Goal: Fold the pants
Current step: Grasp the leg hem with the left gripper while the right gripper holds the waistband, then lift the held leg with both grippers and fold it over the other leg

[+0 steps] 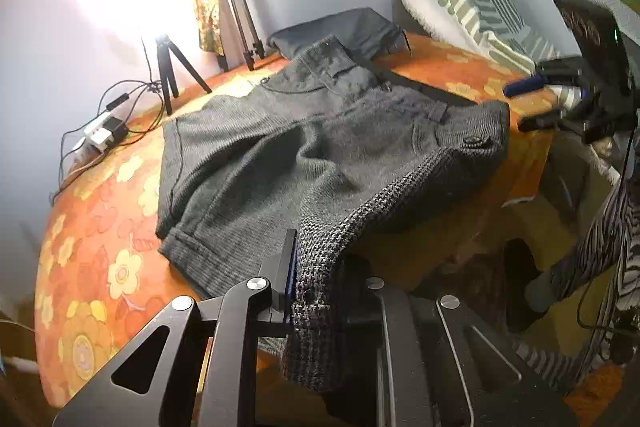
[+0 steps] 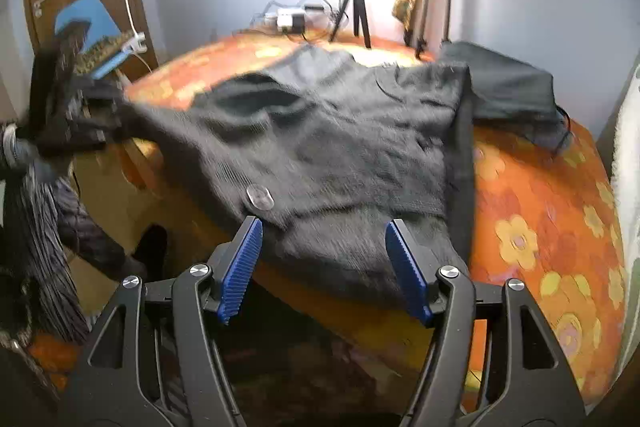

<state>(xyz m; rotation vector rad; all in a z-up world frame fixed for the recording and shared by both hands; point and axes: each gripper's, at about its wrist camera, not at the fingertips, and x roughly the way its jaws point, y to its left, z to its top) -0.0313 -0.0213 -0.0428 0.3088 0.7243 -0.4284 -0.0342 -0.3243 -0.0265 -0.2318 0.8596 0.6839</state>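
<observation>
Orange floral bedspread (image 1: 100, 211) bears one grey pants (image 1: 280, 155); left tongs (image 1: 316, 291) clamp its edge, right tongs (image 2: 324, 267) gape.

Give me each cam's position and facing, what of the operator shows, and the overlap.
Left wrist: on the left claw, at the bed's near edge, facing the wall; it is shut on the grey pants; right claw and striped sleeve at right.
Right wrist: on the right claw, open over the pants' button end; left claw far left.
Shared: pants, orange floral bedspread, small tripod, folded dark garment.
</observation>
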